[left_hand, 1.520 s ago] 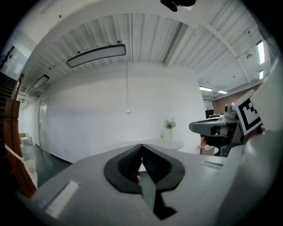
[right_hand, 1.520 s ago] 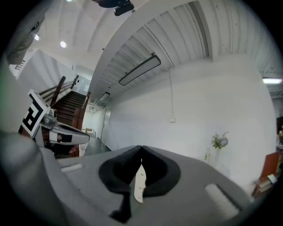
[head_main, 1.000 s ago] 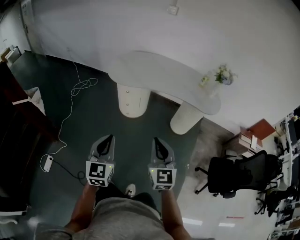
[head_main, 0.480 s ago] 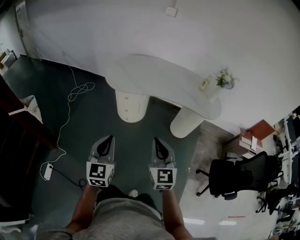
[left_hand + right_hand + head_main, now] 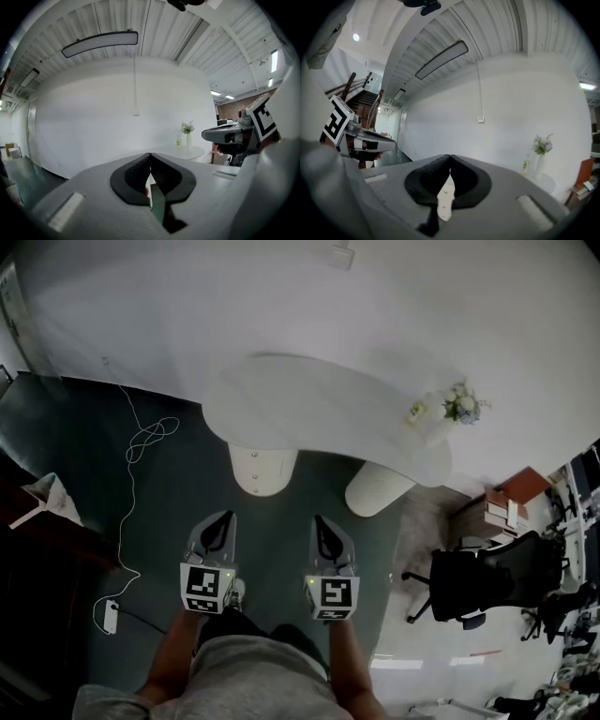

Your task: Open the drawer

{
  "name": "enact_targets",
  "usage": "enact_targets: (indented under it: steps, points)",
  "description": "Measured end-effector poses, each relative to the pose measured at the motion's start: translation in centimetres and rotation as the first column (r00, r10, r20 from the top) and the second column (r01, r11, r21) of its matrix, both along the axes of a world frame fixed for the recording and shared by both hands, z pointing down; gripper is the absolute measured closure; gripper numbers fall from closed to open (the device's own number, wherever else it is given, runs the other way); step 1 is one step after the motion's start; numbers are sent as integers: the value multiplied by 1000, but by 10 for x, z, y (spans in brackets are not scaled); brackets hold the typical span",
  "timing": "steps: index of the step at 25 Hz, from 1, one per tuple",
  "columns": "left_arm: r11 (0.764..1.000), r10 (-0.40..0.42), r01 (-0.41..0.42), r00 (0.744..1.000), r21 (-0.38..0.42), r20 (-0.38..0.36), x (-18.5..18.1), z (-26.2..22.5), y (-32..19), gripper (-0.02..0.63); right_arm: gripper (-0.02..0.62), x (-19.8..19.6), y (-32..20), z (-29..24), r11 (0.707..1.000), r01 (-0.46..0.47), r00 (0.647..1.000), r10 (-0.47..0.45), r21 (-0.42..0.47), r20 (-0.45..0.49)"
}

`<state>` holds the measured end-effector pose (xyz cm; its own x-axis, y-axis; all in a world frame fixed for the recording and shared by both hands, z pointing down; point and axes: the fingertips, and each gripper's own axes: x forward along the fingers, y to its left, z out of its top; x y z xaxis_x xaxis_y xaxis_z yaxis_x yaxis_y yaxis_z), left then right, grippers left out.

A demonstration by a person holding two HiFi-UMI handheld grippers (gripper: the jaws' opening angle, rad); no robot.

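Basically held left gripper (image 5: 223,517) and right gripper (image 5: 317,519) side by side, both pinched shut and empty, aimed at the drawer (image 5: 255,465) in the leg under the table (image 5: 319,409), well apart from it, probably just lining up.

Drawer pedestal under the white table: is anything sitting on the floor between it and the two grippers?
Nothing visible: only bare floor lies between the drawer pedestal and the left gripper and right gripper. The cable lies well left, the office chair well right.
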<state>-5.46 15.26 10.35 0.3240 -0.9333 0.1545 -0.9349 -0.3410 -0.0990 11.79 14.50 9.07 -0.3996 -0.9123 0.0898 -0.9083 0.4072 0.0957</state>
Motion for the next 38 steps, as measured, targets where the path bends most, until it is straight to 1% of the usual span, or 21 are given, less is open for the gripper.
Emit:
enact_targets:
  steps: [6,13,19,22,25,28,33,38]
  points:
    - [997,69,-69,997,-34,-17,-25,12,-56,597,592,-28,-47,8,998,-58,998,58,-34,-17]
    - [991,118,-119,993,-59,-23,-54,25,-107,597,592,-61,-90,23,992,-107,994,106,-66,-21]
    - [984,154,-157,987,-88,-34,-73,43,-145,597,592,-86,-128,37,988,-131,991,131,-76,-10]
    - [981,160,-163,986,-105,-35,-78,57,-160,597,592,-93,-144,46,987,-139,990,139,-87,-3]
    - [978,163,-169,985,-126,-57,-81,74,-175,597,592,-95,-158,61,986,-136,990,138,-97,11]
    - [978,160,-166,986,-128,-54,-81,88,-190,597,592,-94,-171,80,985,-131,991,133,-115,12]
    - [977,142,-149,988,-151,-59,-72,122,-215,597,592,-89,-199,120,984,-108,994,110,-144,6]
    - [981,113,-122,991,-149,-65,-62,168,-235,597,592,-87,-222,175,983,-79,996,84,-166,24]
